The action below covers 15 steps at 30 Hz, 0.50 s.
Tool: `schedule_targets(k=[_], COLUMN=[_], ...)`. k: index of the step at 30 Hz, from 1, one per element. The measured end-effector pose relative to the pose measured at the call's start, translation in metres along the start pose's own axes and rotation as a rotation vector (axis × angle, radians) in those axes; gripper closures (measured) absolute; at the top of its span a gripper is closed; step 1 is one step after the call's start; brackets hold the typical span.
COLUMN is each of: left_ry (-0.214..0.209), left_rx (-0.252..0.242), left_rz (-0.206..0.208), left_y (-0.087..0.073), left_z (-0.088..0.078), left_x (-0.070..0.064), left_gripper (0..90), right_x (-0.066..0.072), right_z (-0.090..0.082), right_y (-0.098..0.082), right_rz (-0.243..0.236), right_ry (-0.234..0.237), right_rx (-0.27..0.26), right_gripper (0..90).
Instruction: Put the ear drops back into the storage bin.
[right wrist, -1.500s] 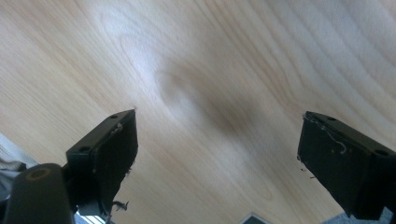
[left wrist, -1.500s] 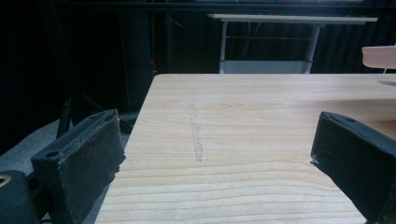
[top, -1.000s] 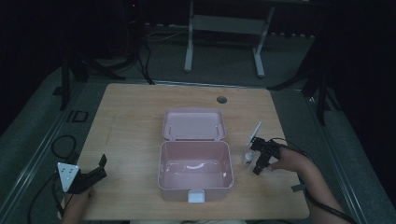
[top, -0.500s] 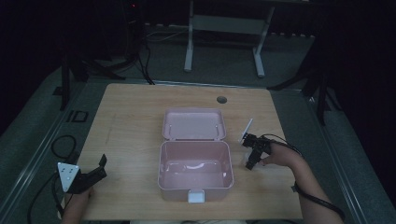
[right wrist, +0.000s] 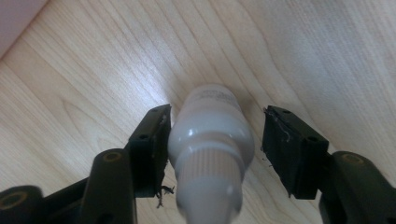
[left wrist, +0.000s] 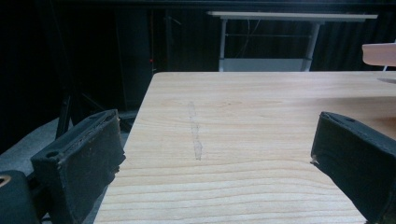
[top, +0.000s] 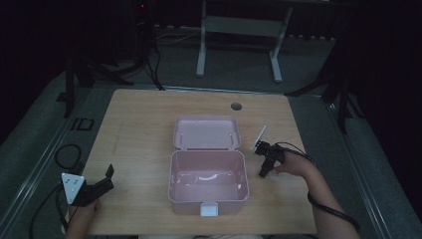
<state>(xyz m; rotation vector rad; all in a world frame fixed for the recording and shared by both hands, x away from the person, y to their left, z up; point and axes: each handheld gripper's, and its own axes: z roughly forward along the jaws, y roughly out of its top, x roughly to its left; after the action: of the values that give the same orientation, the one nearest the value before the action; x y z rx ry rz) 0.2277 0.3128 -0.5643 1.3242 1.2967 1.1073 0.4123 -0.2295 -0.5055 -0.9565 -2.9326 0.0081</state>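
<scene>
A white plastic bottle with a ribbed cap sits between the jaws of my right gripper, cap end towards the camera, over the wooden table. One jaw touches its side and a gap shows at the other, so the gripper is open around it. From above, my right gripper points down at the table just right of an open pink box, whose lid lies back flat. My left gripper rests open at the table's front left corner, nothing between its jaws.
The wooden table has a round cable hole near its back edge. The box has a white latch at its front. A desk frame stands on the dark floor behind. Cables trail from both grippers.
My right gripper has moved left, closer to the pink box's right side. The left gripper has stayed where it was.
</scene>
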Motion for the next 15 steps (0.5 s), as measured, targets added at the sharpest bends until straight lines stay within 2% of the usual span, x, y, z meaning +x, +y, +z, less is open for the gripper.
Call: schedule_targets(k=[3,5,7,9,11,12,13,15], left_ry=[0.001,0.001,0.002,0.002,0.002,0.001,0.002,0.002], left_rx=[0.000,0.000,0.001,0.001,0.001,0.001,0.001,0.001], left_rz=[0.001,0.001,0.000,-0.001,-0.001,-0.001,-0.001,-0.001], left_y=[0.0000,0.0000,0.0001,0.0001,0.0001,0.0001,0.0001,0.0001], left_z=[0.0000,0.0000,0.0001,0.0001,0.0001,0.0001,0.0001,0.0001], left_x=[-0.0001,-0.0001,0.0000,0.0000,0.0000,0.0000,0.0000,-0.0001], left_gripper=[2.4,2.4,2.4,2.4,2.4,2.4,2.4,2.4], right_x=[0.0008,0.0013,0.0032,0.0049,0.0054,0.0066,0.0066,0.0080], right_z=[0.0023,0.0030,0.0053,0.0063,0.0058,0.0051,0.0051,0.0044], right_y=[0.0032,0.0038,0.0050,0.0046,0.0045,0.0042,0.0042,0.0029], right_rz=[-0.010,-0.015,-0.033,-0.062,-0.071,-0.101,-0.101,-0.135], right_ry=[0.001,0.002,0.004,0.000,-0.003,-0.015,-0.015,-0.017], right_rx=[0.018,0.025,0.053,0.060,0.064,0.068,0.068,0.075], right_gripper=[50.2,51.1,56.5,57.6,58.4,59.0,59.0,59.1])
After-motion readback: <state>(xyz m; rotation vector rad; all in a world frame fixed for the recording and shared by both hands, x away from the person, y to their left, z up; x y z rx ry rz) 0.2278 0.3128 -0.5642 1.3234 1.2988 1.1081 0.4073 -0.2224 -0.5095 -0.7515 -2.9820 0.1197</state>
